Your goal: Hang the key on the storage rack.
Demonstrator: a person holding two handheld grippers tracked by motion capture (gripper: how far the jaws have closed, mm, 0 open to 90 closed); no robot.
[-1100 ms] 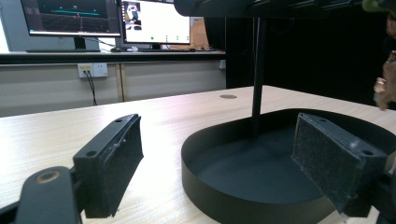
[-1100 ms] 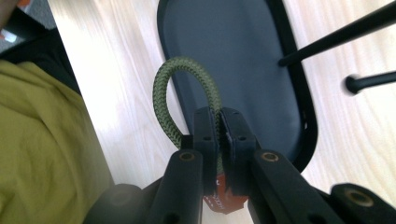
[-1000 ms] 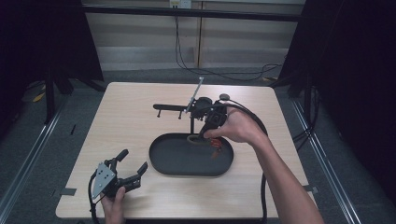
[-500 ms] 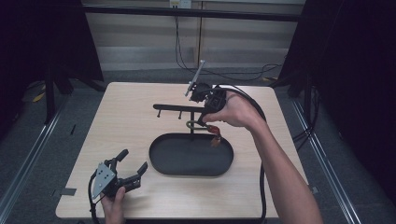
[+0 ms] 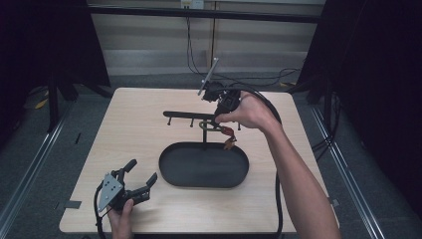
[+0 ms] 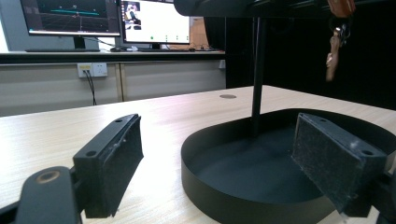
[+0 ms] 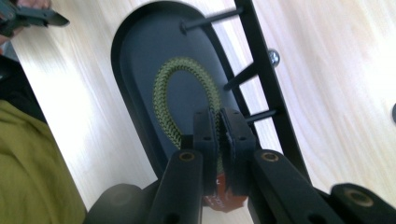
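right gripper (image 7: 218, 140) has its jaws clamped on the soft olive-green braided cord loop (image 7: 164, 93) of a keyring, up by the black metal peg rack (image 5: 199, 115) over the tray, looks light and floppy so pinching the cord seems smart, left gripper (image 5: 141, 179) sits wide open

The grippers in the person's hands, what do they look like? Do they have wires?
Both are black tools with two jaws. The left gripper has flat, rough black pads and a grey three-cornered plate on top. The right gripper has round brass-coloured pins on its jaw arms, and a thick black cable trails from it. The forearms are bare, with no sleeves.
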